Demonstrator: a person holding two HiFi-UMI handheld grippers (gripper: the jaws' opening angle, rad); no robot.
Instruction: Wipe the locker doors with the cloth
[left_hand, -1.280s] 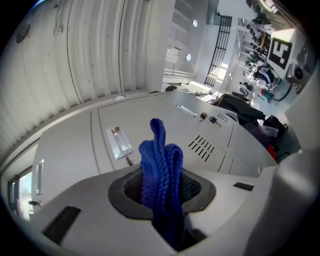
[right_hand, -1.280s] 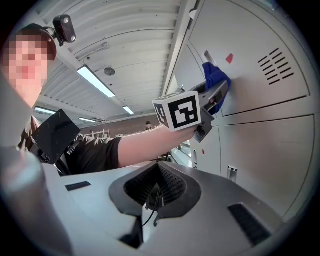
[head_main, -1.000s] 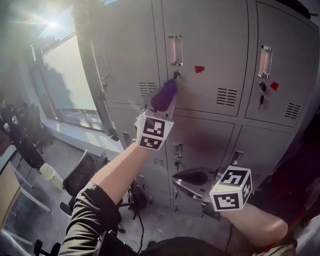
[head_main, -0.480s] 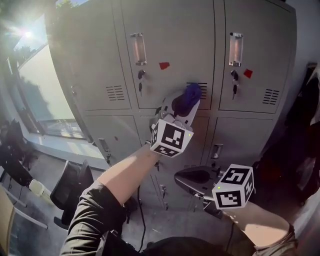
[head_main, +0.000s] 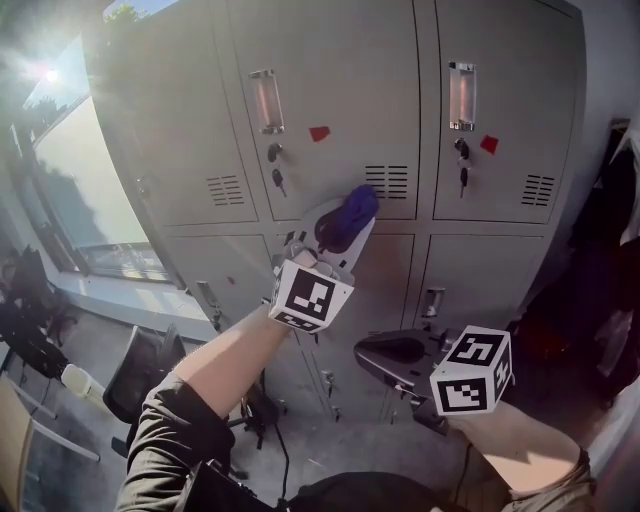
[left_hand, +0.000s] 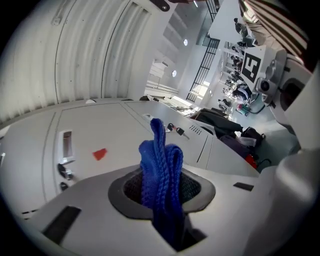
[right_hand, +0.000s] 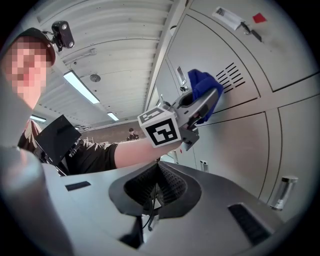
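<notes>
A bank of grey locker doors (head_main: 330, 70) fills the wall ahead, with a bright window (head_main: 100, 190) to the left and office chairs (head_main: 140, 375) on the floor below.

In the head view, my left gripper (head_main: 343, 218) reaches up to the middle door. It holds the blue cloth (head_main: 352, 205) just beside the vent slots (head_main: 388, 181), below a red tag (head_main: 319, 133) and hanging keys (head_main: 277, 180). My right gripper (head_main: 388, 352) hangs lower, apart from the lockers.

The left gripper view shows what the head view cannot: my jaws are clenched on the cloth, whose knitted folds stand up between them. The door lies behind, with its handle (left_hand: 65, 145).

The right gripper view shows my right jaws pressed together with nothing between them. It alone gives the side angle, where the cloth meets the door at the edge of the vent slots. A ceiling light (right_hand: 82, 85) runs overhead.
</notes>
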